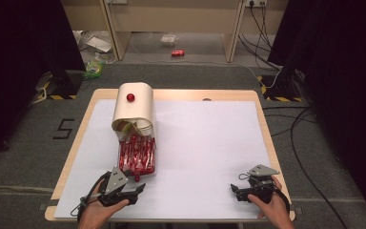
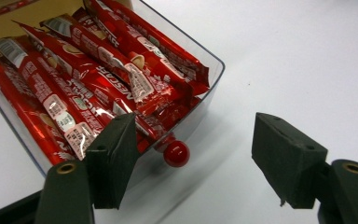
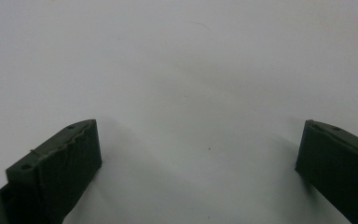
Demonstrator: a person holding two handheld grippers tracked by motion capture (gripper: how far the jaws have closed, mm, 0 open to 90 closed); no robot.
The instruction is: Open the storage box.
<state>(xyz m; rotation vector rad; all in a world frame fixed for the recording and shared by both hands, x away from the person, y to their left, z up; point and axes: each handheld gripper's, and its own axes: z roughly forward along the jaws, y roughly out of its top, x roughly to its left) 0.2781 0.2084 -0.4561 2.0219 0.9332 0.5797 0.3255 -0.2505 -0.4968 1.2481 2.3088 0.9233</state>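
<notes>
Left gripper point(image 1: 134, 189) is sitting at lower left of the high view, fingers point(image 2: 114, 158) standing apart with nothing between them but bare sheet. The clear drawer point(image 1: 137, 155) is lying pulled out of the cream cabinet point(image 1: 133, 109), left of centre in the high view, packed with red sachets point(image 2: 98, 74). In the left gripper view the drawer's front wall point(image 2: 200, 109) is running diagonally just ahead of the fingers; its red knob point(image 2: 176, 154) is sticking out between them but nearer the left-hand finger, not touching either. That finger is overlapping the drawer's near corner in the picture; contact I can't tell.

Right gripper point(image 1: 235, 191) is resting at lower right of the high view, well apart from the drawer, fingers point(image 3: 70, 163) wide apart over plain white sheet point(image 1: 205, 143).

Open room: the whole centre and right of the bench point(image 1: 262, 124) is lying free. Both hands are hanging close to the bench's near edge.
</notes>
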